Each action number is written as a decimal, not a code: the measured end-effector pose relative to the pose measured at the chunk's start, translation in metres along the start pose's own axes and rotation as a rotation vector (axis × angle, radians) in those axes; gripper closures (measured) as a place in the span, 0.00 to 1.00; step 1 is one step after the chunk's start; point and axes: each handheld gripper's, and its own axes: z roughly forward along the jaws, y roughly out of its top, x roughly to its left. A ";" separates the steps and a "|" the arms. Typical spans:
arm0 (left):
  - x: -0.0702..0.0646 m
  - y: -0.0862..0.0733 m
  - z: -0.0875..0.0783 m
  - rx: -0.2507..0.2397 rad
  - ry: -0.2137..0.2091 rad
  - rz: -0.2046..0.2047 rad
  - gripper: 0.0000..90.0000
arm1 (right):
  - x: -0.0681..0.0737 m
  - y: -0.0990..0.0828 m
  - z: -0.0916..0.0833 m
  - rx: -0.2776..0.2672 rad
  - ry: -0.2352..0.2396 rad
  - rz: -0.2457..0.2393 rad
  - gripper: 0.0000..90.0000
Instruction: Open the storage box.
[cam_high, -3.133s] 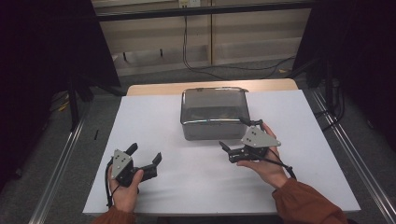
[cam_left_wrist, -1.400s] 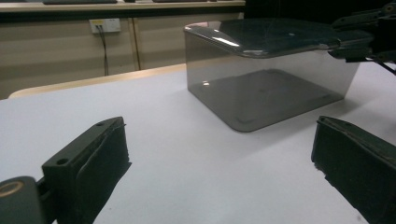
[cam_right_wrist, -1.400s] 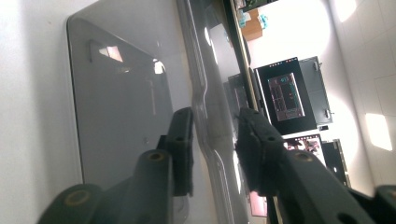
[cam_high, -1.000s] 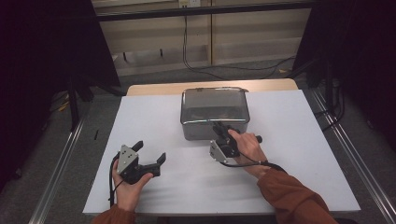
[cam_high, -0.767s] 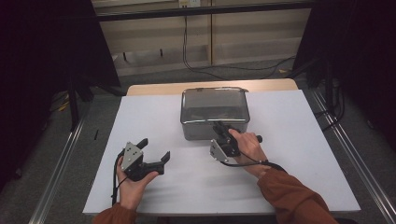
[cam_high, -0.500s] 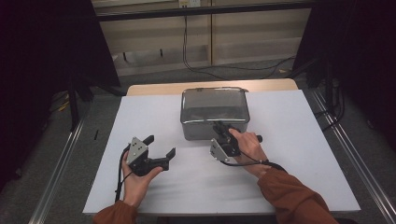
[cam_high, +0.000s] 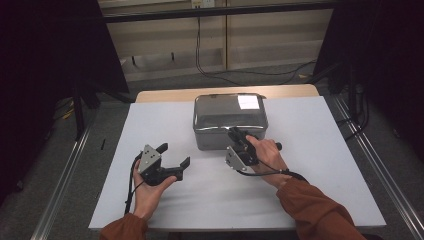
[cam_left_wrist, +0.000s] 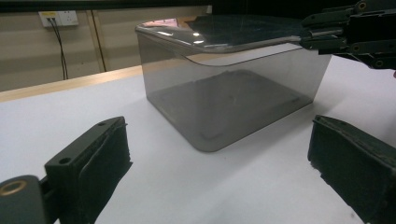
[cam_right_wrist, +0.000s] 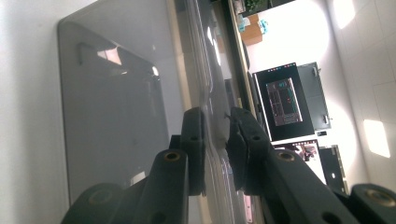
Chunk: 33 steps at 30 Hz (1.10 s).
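High view: one smoky plastic box (cam_high: 230, 120) stood at the middle of a white table (cam_high: 310, 190), two grippers working beside it.
Right gripper (cam_high: 237, 138) clamped the box's lid edge (cam_right_wrist: 212, 140); left gripper (cam_high: 175, 157) hung open, clear of the box.

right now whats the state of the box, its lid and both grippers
box: upright on the table, see-through grey, looks empty
lid: on the box, near edge pinched by the right gripper
right gripper: shut on the lid rim
left gripper: open, holding nothing, pointed at the box, apart from it
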 end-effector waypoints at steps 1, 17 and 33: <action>0.000 0.001 0.001 -0.007 0.002 -0.005 0.06 | -0.002 0.000 0.000 -0.007 0.000 0.003 0.84; 0.006 0.025 0.031 -0.033 0.005 0.043 0.06 | -0.016 0.003 -0.001 -0.019 -0.020 0.011 0.86; 0.014 0.037 0.052 -0.065 0.029 0.069 0.11 | -0.027 0.006 -0.001 -0.030 -0.051 0.030 0.87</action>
